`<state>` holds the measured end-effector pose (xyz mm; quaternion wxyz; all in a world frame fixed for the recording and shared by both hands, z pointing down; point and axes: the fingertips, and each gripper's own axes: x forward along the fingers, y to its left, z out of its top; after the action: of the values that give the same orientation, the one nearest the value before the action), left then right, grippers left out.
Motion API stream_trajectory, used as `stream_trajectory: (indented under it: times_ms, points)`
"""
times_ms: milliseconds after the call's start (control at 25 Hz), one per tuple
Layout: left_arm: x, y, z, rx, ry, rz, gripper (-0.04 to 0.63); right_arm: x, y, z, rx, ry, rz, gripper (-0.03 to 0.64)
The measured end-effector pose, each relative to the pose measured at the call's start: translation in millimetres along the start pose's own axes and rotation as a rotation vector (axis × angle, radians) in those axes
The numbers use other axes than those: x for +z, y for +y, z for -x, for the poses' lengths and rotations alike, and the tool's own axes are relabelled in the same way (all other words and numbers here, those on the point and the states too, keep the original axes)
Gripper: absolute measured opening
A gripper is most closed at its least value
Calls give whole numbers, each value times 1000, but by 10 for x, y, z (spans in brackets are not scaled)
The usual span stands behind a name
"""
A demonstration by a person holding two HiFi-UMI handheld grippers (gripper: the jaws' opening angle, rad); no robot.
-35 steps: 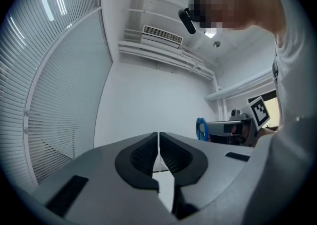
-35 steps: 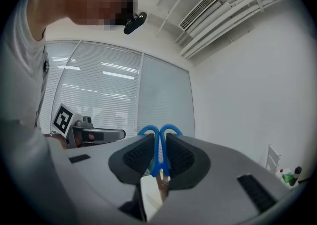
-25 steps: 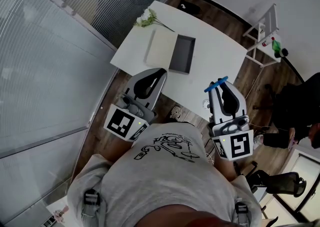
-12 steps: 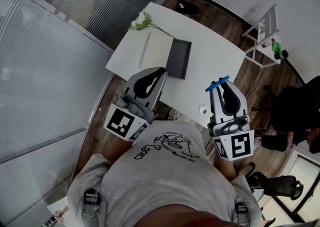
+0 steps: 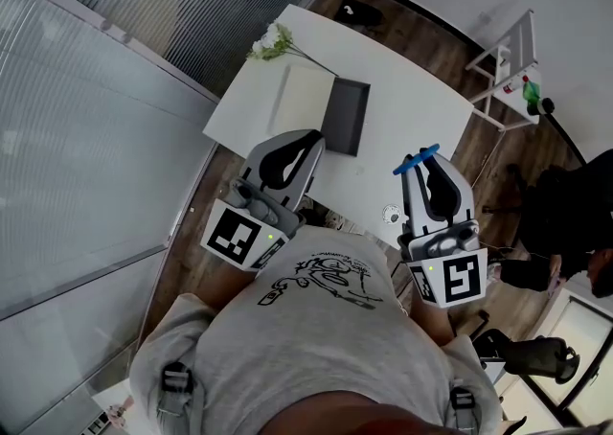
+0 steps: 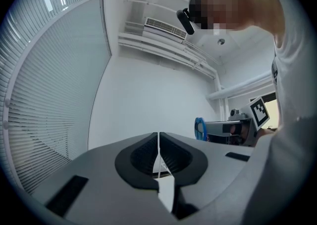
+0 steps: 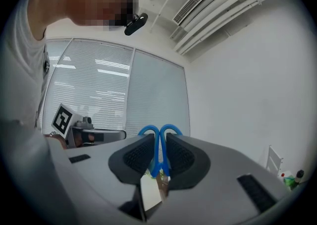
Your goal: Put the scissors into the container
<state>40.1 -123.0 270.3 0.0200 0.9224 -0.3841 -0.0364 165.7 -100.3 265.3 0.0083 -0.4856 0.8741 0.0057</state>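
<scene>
**A:** What did the head view show?

**B:** A white table (image 5: 412,88) ahead of the person, with the container (image 5: 345,115), a dark grey tray, lying on it. A pale panel (image 5: 302,98) touched its nine o'clock side, and flowers (image 5: 271,40) lay beyond that at eleven o'clock. The left gripper (image 5: 314,136) and the right gripper (image 5: 424,157) were both held in front of the chest. The scissors (image 5: 402,167) sat crosswise at the right gripper's tips. The container lay at about ten o'clock from them, apart and not touched.

**A:** And the left gripper view?

**B:** The left gripper (image 6: 158,137) had its jaws pressed together with nothing between them. At three o'clock the right gripper (image 6: 233,129) showed side-on, with the blue scissors (image 6: 200,129) at its front end.

**A:** The right gripper view?

**B:** The right gripper (image 7: 159,142) was clamped on the scissors (image 7: 158,135). Both pads pressed on the blue handles and the two loops stuck out at twelve o'clock above the jaws. The left gripper (image 7: 94,135) showed at nine o'clock, before window blinds (image 7: 99,95).
</scene>
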Motion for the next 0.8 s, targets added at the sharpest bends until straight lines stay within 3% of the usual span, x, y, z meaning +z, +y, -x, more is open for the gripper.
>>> stream_trajectory:
  times_ms: [280,600,800]
  points:
    - [102,92,29,-14,-1,-9,28,119,56,-37,-24,-21,4,83]
    - [5,785,0,-73,-20,12,28,26,234,-649,-80,-11,27,83]
    - [6,859,49,-89,-21,14,26,3,301,-683,-99,-2,27,83]
